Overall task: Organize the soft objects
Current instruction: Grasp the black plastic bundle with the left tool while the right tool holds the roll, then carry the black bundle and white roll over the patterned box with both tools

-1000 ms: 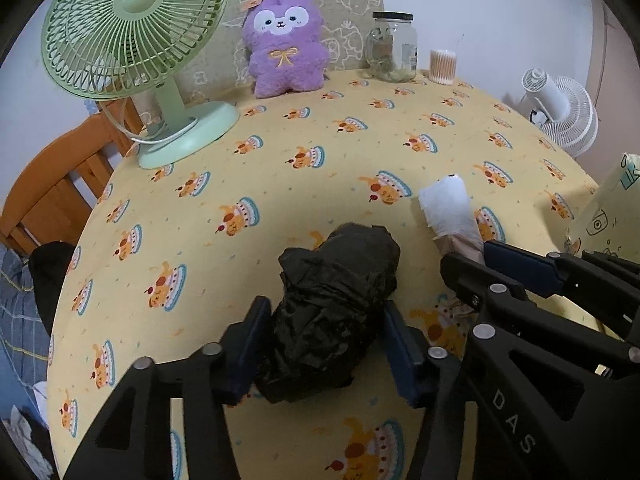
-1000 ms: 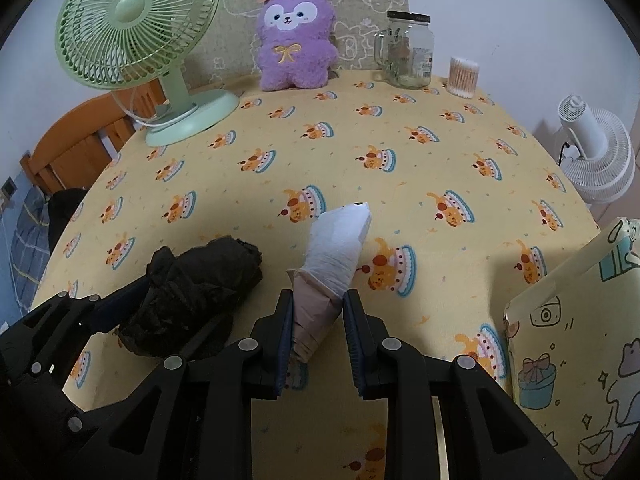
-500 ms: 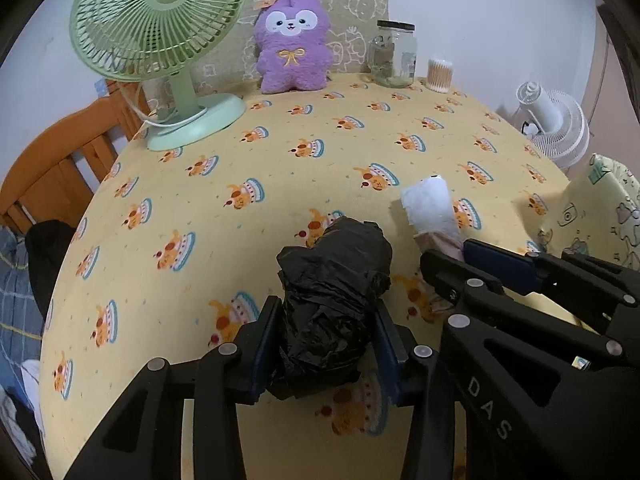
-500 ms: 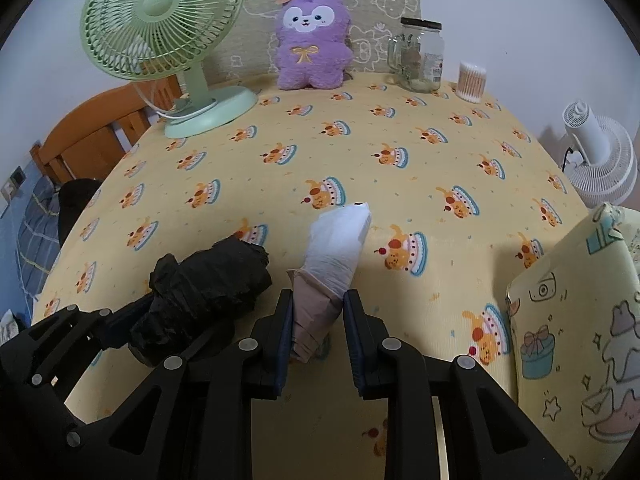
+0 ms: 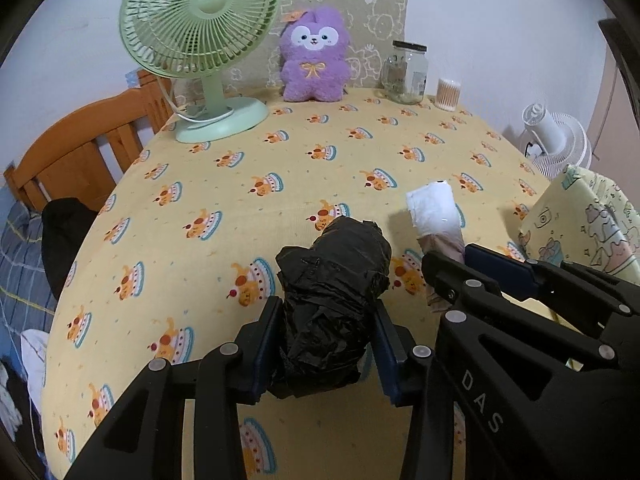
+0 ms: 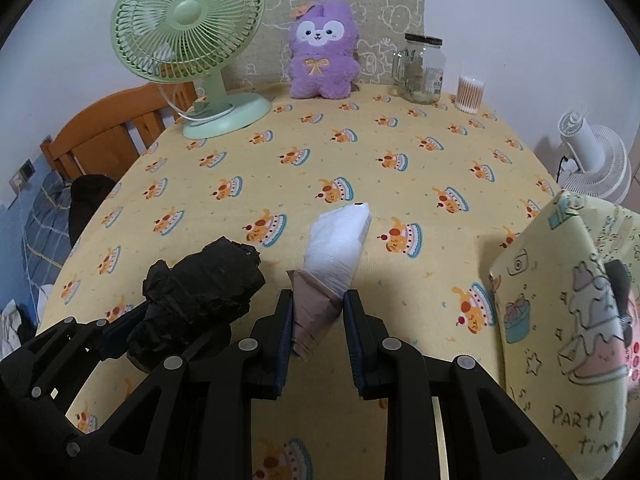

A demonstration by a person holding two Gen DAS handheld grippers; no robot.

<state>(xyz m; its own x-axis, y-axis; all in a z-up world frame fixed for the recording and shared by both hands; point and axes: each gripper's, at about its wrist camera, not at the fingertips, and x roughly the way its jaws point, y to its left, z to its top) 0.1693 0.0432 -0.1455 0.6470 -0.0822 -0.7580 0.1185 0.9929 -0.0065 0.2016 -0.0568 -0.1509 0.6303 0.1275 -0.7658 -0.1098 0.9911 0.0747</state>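
- Left gripper, lower centre of the left wrist view: both pads press the sides of a crumpled black bundle, which is clenched between them above the yellow cake-print tablecloth.
- Right gripper, lower centre of the right wrist view: its fingers clamp the brown end of a white-and-brown roll; the white end points toward the frame centre.
- In the right wrist view the black bundle sits lower left, just beside the roll.
- A patterned gift bag stands at the right edge.
- Along the upper edge: green desk fan at upper left, purple plush toy at upper centre, glass jar and cotton-swab cup to its right.
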